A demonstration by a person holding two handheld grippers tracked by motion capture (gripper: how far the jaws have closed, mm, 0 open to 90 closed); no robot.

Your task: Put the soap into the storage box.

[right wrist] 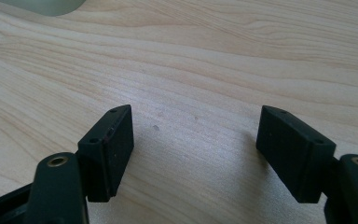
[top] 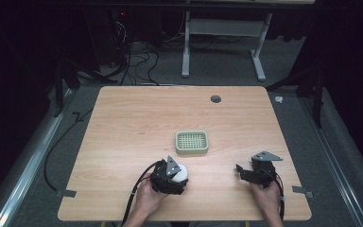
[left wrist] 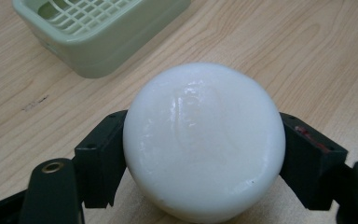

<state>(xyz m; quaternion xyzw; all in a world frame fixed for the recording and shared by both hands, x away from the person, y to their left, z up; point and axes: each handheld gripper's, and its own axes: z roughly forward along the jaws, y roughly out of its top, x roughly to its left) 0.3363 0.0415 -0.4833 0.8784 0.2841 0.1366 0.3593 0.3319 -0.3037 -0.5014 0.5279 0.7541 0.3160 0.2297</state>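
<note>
Left gripper (top: pixel 177 176) observed at near left of centre on the wooden table (top: pixel 137 118), jaws clamped on either side of a white rounded soap bar (left wrist: pixel 203 140); in the left gripper view, both pads pressed against its flanks, bar glossy, underside at or just above the wood, contact with the table not determinable. Soap bar located just near and slightly left of the pale green soap dish (top: pixel 192 142), which sits about mid-table with a slatted grid insert, apart from the bar. Right gripper (top: pixel 242 172) resting at near right, well apart from dish and bar; in the right gripper view, jaws spread wide with nothing but bare wood between them. Step in hand judged as: bar grasped, transfer to the dish pending. Next move judged to call for a lift clear of the table, a short carry away from the person and slightly right, then lowering onto the grid before release; a slick, rounded surface suggests a risk of slipping if the squeeze is uneven. Faint moulded relief noted on the bar's top face, not legible. No brand, label or writing readable on dish, grippers or table. Small dark round fitting (top: pixel 215 99) noted near the far edge.
</note>
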